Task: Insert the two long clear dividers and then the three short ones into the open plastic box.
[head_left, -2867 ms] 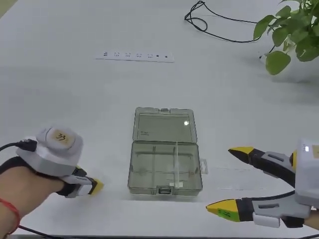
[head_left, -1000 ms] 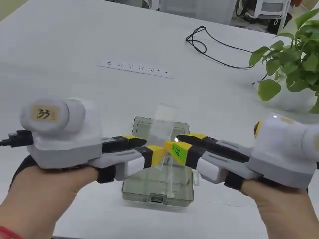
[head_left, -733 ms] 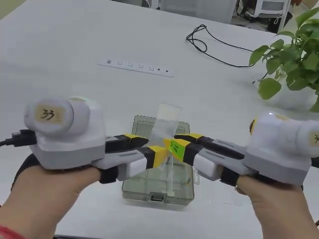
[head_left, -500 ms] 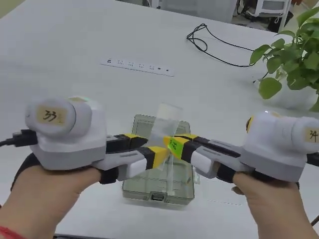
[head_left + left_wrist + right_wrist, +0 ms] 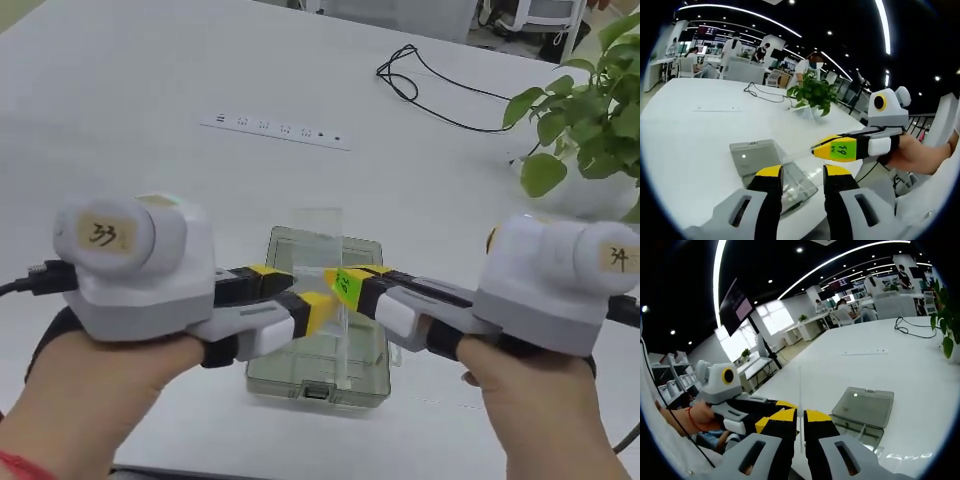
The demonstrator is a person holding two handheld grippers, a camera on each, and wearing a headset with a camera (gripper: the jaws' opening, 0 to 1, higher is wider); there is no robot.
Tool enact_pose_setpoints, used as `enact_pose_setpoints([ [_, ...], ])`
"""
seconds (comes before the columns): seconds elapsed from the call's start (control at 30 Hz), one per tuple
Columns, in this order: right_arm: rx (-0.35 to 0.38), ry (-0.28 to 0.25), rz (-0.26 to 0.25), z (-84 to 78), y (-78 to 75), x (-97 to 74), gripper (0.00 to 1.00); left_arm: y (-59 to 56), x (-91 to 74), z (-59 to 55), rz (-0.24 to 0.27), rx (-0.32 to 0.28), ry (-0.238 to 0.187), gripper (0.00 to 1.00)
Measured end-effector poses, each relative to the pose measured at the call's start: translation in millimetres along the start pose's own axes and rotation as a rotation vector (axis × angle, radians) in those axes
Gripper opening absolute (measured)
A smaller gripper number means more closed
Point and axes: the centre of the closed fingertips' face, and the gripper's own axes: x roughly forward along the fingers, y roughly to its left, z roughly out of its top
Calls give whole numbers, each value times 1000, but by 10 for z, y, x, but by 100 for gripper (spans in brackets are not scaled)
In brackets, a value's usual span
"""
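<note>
While 2.9 s ago the two grippers lay well apart at 9 and 3 o'clock of the open plastic box (image 5: pixel 275 370), they now meet just above it with a clear divider (image 5: pixel 318 235) standing between them. The right gripper (image 5: pixel 350 280) is clamped on this divider, which its own view shows edge-on between the nearly closed jaws. The left gripper (image 5: pixel 292 288) has its jaws a little apart beside the sheet, and I cannot tell if they touch it. Within the last second the divider has turned from tilted to nearly upright, so I judge that it is being lined up for the slots. One inserted divider (image 5: pixel 345 350) already stands in the box, so most of the task remains. On the table (image 5: pixel 120 100), a power strip (image 5: pixel 275 130) lies at 12 o'clock of the box, a black cable (image 5: pixel 440 75) at 1 o'clock and a green plant (image 5: pixel 585 100) at 2 o'clock, all well apart. Only the two grippers hide the box.
</note>
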Motion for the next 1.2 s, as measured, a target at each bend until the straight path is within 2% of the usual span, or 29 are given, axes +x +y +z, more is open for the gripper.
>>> enact_pose_setpoints([
  [0.23, 6, -4, -19, 24, -36, -9, 6, 43, -67, -46, -4, 33, 5, 38],
  [0.33, 20, -9, -34, 44, -65, -22, 6, 77, -104, -75, -10, 86, 9, 42],
  [0.5, 30, -9, -55, 67, -106, -21, 6, 141, -168, -141, -29, 135, 32, 49],
  [0.6, 48, -2, -66, 76, -138, 3, 6, 176, -206, -166, -40, 161, 39, 55],
  [0.73, 106, 10, -78, 85, -172, 39, 6, 227, -259, -195, -49, 199, 51, 63],
  [0.9, 138, 47, -115, 70, -224, 88, 7, 281, -322, -235, -79, 255, 60, 75],
  [1.2, 213, 145, -198, -49, -342, 171, 7, 358, -370, -352, -151, 337, 107, 86],
])
